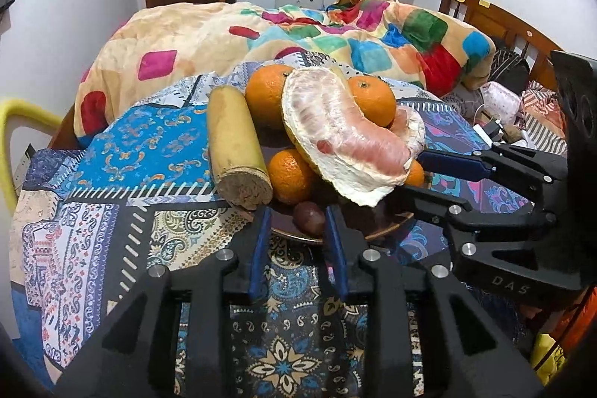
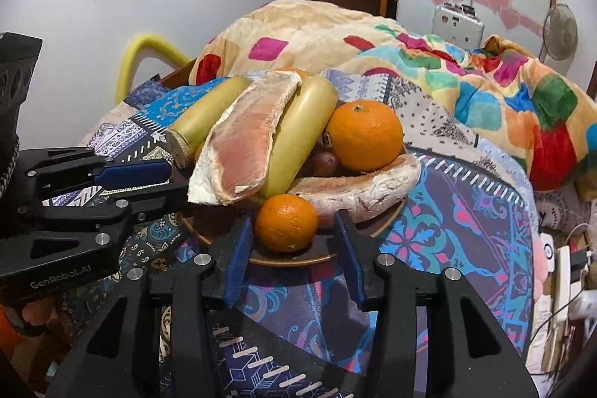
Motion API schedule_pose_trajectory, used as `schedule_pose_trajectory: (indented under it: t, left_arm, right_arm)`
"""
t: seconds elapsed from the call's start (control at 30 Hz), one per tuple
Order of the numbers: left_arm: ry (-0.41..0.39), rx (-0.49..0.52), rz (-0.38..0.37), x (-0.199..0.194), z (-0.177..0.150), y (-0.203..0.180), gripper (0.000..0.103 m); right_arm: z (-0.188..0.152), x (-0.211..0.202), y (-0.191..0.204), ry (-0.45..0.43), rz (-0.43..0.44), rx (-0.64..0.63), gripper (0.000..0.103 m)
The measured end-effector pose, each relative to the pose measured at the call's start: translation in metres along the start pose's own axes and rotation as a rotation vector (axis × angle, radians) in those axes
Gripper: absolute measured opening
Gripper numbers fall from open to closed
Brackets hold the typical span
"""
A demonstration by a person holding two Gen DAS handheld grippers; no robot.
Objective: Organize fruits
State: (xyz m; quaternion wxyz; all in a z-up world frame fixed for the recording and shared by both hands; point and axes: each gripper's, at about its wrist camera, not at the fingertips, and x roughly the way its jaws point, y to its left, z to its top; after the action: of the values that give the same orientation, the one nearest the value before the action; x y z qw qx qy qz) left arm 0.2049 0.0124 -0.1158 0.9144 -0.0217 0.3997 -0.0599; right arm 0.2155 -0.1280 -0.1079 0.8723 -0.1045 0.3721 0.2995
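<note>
Both grippers are hovering at the near rim of a brown plate (image 2: 388, 224) piled w/ fruit, sitting on a patterned cloth (image 1: 149, 144).

Left gripper (image 1: 296, 215): jaws standing a little apart, nothing btwn the pads. Just ahead of the gap a small dark round fruit (image 1: 309, 216) is lying on the plate. Beyond the left fingertip a yellowish cut stalk (image 1: 237, 148) is leaning off the plate's edge, cut end toward the jaws. Straight ahead & above, a big peeled pomelo piece (image 1: 347, 140) is resting on top of the pile, w/ oranges behind and under it.

Right gripper (image 2: 293, 222): jaws partly open, pads not pressing on anything. A small orange (image 2: 286, 222) is sitting btwn the two fingertips on the plate; can't tell if either pad is touching it. Ahead of it a second pomelo piece (image 2: 358, 187) is lying along the rim to the right, and a bigger orange (image 2: 365, 135) is sitting further back.

Each gripper is showing in the other's view, tips aimed at the plate from opposite sides. A colourful blanket (image 2: 485, 81) is heaped behind the plate.
</note>
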Motion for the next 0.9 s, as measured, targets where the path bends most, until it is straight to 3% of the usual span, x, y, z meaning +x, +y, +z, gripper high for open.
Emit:
schedule_pose_trajectory:
  t: [0.3, 0.57, 0.83, 0.9]
  left_arm:
    - [-0.109, -0.040, 0.008, -0.060, 0.007, -0.002, 0.030]
    - [-0.298, -0.035, 0.059, -0.154, -0.001, -0.023, 0.030]
    - [-0.471, -0.026, 0.050, -0.243, -0.022, -0.047, 0.030]
    - [-0.516, -0.017, 0.067, -0.260, -0.029, -0.052, 0.035]
  right_arm:
    - [0.004, -0.054, 0.007, -0.111, -0.019, 0.012, 0.041]
    - [0.008, -0.138, 0.019, -0.280, -0.026, 0.029, 0.041]
    - [-0.006, -0.223, 0.046, -0.473, -0.051, 0.019, 0.042]
    - [-0.010, -0.235, 0.052, -0.508, -0.056, 0.017, 0.045]
